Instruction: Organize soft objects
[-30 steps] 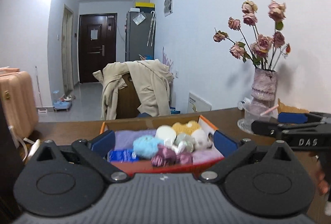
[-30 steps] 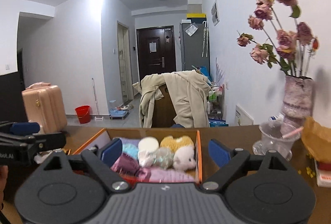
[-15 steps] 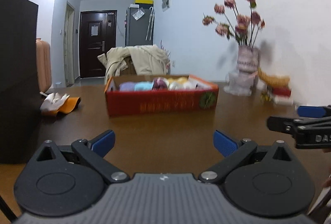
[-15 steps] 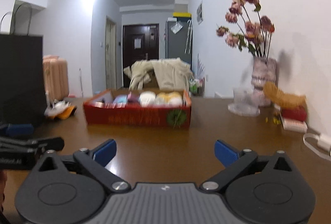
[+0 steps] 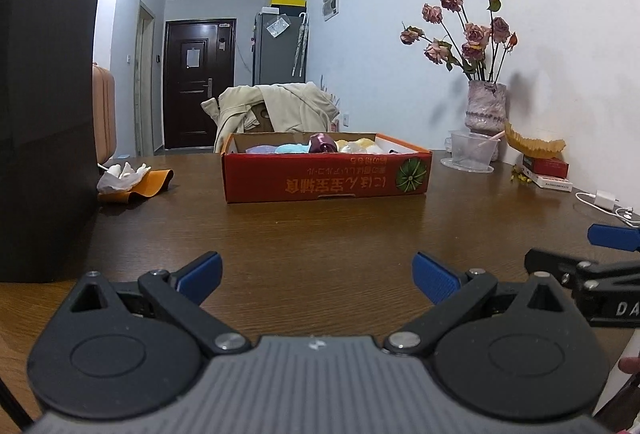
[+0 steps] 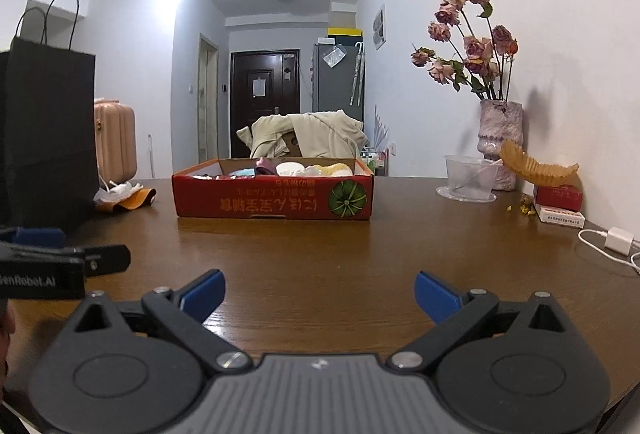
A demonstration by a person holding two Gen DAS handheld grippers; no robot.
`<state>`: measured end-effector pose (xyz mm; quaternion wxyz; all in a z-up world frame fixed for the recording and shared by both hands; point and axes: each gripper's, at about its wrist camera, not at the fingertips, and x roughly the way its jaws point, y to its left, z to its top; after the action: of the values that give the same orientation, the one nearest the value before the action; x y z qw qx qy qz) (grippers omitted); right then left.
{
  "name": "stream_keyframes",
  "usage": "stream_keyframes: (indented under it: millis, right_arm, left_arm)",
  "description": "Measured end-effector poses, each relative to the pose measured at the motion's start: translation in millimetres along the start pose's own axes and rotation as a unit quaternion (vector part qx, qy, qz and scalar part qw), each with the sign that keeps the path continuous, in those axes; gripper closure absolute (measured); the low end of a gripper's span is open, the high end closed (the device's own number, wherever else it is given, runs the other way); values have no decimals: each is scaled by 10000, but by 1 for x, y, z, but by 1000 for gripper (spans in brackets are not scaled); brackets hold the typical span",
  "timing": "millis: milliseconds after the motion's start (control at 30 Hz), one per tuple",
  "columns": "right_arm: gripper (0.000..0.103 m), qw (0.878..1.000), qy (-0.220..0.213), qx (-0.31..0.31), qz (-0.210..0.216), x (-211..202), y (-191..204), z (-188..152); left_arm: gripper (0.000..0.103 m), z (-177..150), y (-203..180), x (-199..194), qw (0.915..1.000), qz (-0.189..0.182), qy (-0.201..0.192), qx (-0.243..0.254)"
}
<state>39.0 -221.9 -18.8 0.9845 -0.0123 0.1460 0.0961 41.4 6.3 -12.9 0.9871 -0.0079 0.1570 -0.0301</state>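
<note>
A shallow red cardboard box (image 5: 326,177) (image 6: 272,197) stands mid-table. It holds several soft toys: a purple one (image 5: 321,143), a light blue one (image 5: 291,148), and white and yellow ones (image 6: 316,169). My left gripper (image 5: 316,276) hovers low over the near part of the table, open, with nothing between its blue pads. My right gripper (image 6: 318,292) is alongside it, also open and empty. Each gripper shows at the edge of the other's view. Both are well short of the box.
A tall black paper bag (image 5: 44,121) stands at the left. Beside it lie an orange cloth and crumpled white paper (image 5: 134,177). A vase of dried roses (image 6: 500,137), a clear plastic cup (image 6: 466,179), a red packet (image 6: 558,199) and a white charger with cable (image 6: 616,240) line the right side.
Both grippers have pulled back from over the box and sunk low over the table. The box, close beneath them a second ago, now stands farther off.
</note>
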Motion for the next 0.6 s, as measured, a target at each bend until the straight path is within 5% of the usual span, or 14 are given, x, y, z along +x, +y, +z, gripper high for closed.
stream_keyframes:
  millis: [600]
  right_arm:
    - [1,9999,66,129,12,4,-3,-1]
  left_arm:
    - [0,0,-1,-2,10000,-18,4,25]
